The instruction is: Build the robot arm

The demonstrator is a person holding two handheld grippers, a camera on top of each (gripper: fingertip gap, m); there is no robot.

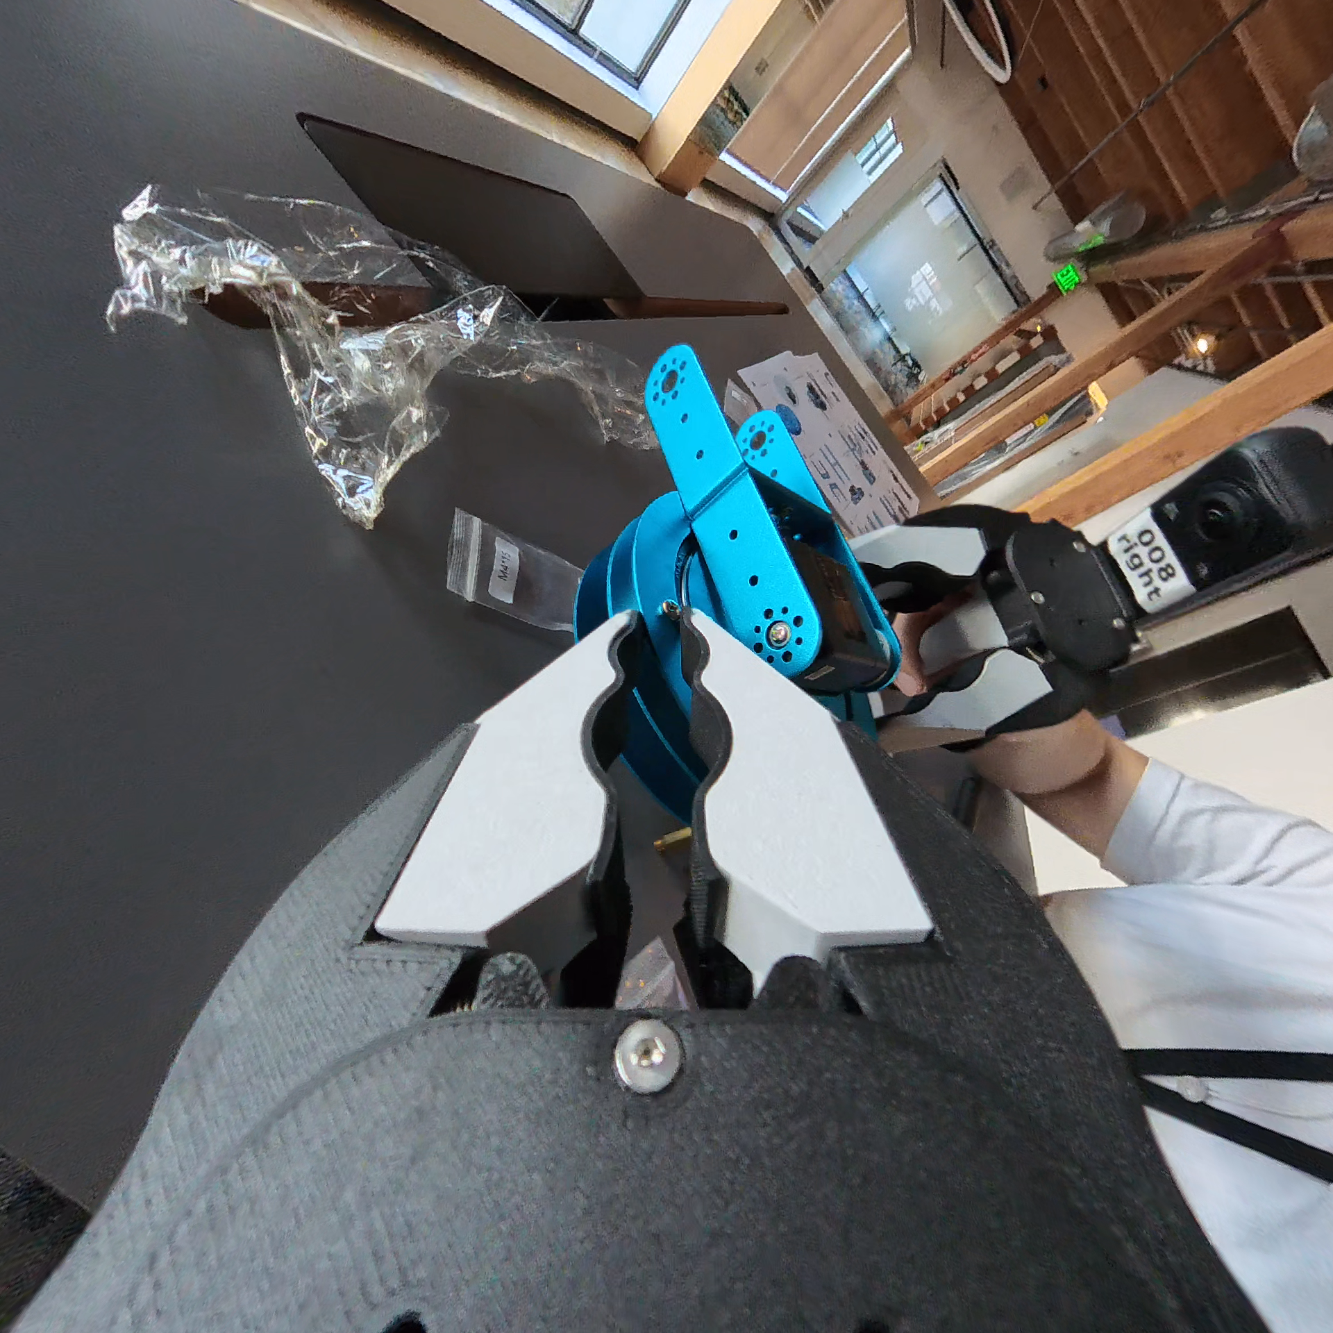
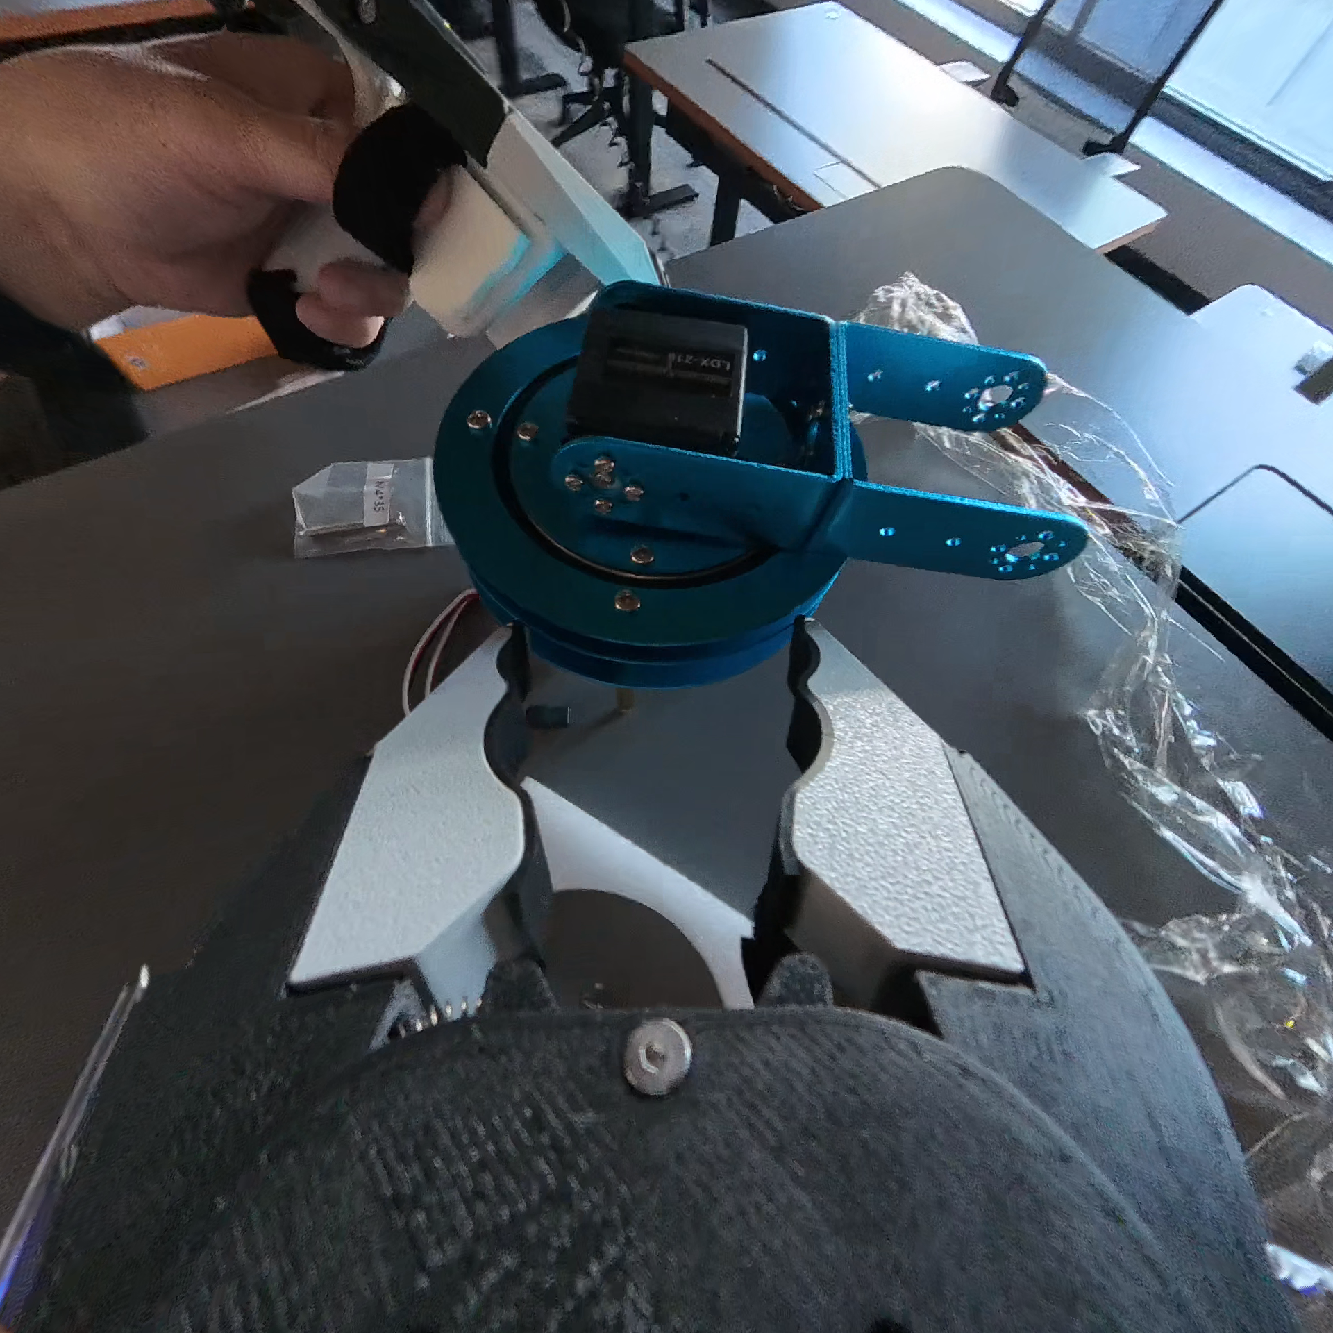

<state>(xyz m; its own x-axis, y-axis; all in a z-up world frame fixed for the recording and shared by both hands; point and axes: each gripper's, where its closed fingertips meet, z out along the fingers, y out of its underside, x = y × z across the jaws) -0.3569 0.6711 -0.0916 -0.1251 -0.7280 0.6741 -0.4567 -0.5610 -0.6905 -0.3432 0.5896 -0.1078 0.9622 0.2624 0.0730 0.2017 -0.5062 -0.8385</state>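
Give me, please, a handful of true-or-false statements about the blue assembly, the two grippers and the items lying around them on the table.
1. The left gripper is closed on the rim of the blue round base. True.
2. The right gripper is fully shut with nothing between its fingers. False: its fingers are spread on either side of the blue round base.
3. A black servo block sits in the blue bracket on top of the base. True.
4. The crumpled clear plastic wrap is draped over the servo. False: it lies on the dark table beside the assembly.
5. A small clear bag of parts lies on the table near the base. True.
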